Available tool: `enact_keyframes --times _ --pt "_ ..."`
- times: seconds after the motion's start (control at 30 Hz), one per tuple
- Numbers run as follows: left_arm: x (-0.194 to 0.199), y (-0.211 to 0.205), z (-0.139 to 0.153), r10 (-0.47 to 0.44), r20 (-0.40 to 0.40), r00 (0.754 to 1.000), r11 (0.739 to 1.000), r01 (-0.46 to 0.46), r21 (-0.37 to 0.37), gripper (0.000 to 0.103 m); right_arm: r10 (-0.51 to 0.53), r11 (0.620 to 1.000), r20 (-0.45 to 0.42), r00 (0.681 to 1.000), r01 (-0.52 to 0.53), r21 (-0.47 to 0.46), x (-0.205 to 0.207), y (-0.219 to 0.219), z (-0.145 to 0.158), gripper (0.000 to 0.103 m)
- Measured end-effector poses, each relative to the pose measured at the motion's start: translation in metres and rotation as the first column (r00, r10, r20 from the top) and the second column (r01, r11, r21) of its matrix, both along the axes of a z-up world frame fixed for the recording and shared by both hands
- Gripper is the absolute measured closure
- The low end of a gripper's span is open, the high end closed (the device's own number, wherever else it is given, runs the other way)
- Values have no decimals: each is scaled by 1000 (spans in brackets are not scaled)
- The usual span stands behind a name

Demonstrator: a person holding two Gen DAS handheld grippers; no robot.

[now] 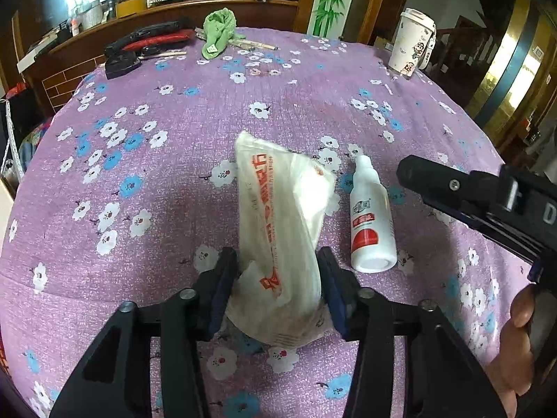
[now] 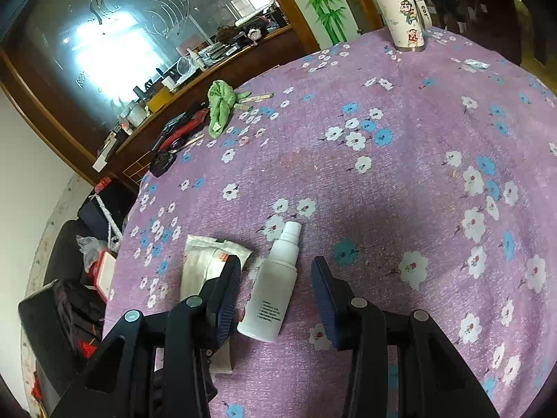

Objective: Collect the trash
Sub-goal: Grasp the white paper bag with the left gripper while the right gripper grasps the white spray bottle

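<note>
Left wrist view: our left gripper (image 1: 278, 285) fingers grasping the white packet (image 1: 278, 230) across its lengthwise axis; right gripper (image 2: 275, 292) fingers released astride the bottle (image 2: 271, 289).

My left-hand camera looks steeply down along my left tool (image 1: 278, 292) at the round table under its purple flowered cloth (image 1: 174, 181), close over a white plastic wrapper with orange print (image 1: 275, 216). My right-hand camera sits just to the side, angled down past my right tool (image 2: 275, 299) at a small white spray bottle (image 2: 273, 289). Both views share the wrapper, the bottle, a crumpled green cloth (image 1: 217, 33) and a tall white cartoon-printed cup (image 1: 412, 41) at the far edge.
</note>
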State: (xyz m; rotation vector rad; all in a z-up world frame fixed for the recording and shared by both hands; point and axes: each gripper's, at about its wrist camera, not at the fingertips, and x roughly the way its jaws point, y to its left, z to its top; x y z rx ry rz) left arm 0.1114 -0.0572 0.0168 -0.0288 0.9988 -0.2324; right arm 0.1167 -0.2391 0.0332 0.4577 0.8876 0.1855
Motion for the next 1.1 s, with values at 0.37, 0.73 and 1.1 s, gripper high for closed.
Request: enact_keyframes --times 0.37,0.73,1.1 --pt "-24 70 30 272 296 916 943 -314 107 61 72 985 -45 996 -78 -156 5 32 -18 62" --pt "-25 77 27 286 354 891 921 -358 156 61 172 949 40 984 -155 -275 -11 67 -11 71" --pt "-31 82 30 304 378 874 904 -390 176 61 274 901 186 943 -185 -392 -39 107 9 71"
